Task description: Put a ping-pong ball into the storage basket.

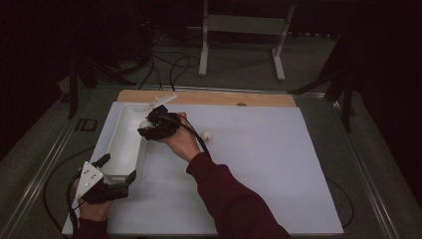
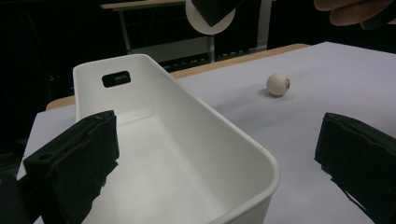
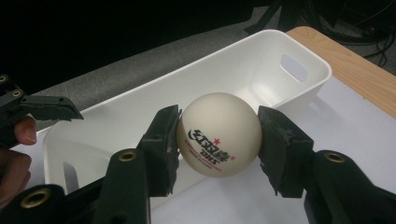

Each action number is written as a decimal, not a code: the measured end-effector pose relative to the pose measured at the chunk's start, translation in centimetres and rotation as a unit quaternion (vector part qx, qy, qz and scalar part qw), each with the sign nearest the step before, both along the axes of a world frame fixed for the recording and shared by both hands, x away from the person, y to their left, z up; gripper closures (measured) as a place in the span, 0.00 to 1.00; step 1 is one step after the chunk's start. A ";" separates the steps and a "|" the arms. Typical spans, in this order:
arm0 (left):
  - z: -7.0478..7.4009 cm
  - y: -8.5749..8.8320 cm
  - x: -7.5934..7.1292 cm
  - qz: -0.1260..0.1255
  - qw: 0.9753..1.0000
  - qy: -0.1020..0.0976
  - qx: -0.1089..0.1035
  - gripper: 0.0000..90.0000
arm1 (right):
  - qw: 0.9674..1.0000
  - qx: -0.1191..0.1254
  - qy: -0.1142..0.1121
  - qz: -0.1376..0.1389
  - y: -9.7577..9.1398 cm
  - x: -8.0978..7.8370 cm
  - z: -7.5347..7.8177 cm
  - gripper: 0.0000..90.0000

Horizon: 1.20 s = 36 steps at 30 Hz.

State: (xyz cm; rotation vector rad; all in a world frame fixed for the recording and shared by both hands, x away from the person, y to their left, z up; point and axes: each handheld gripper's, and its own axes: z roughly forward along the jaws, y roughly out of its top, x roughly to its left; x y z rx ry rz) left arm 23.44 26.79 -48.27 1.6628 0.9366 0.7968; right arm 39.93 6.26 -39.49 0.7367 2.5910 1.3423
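Nearest the camera, the left gripper (image 1: 115,174) straddles the white bin's (image 1: 124,149) near corner, jaws apart. Farther on, the right gripper (image 3: 218,135) clamps a ping-pong ball (image 3: 218,134) above the bin's rim; a second ball (image 1: 207,135) lies on the table (image 1: 259,164) beyond.

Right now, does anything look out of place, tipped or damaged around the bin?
Nothing stands out. The white bin sits upright and intact, its interior bare. The right gripper clamps one ball over the bin's far end; a second ball lies loose on the mat.
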 end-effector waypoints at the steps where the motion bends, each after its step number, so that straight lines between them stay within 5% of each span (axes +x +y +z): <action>1: 0.0 0.0 0.0 0.000 1.000 0.000 0.000 0.01 | 1.000 0.000 0.000 0.001 0.0 0.0 0.0 0.56; 36: 0.0 0.0 0.0 0.000 1.000 0.000 0.000 0.01 | 1.000 -0.013 0.005 0.025 2.5 -1.0 -1.5 0.55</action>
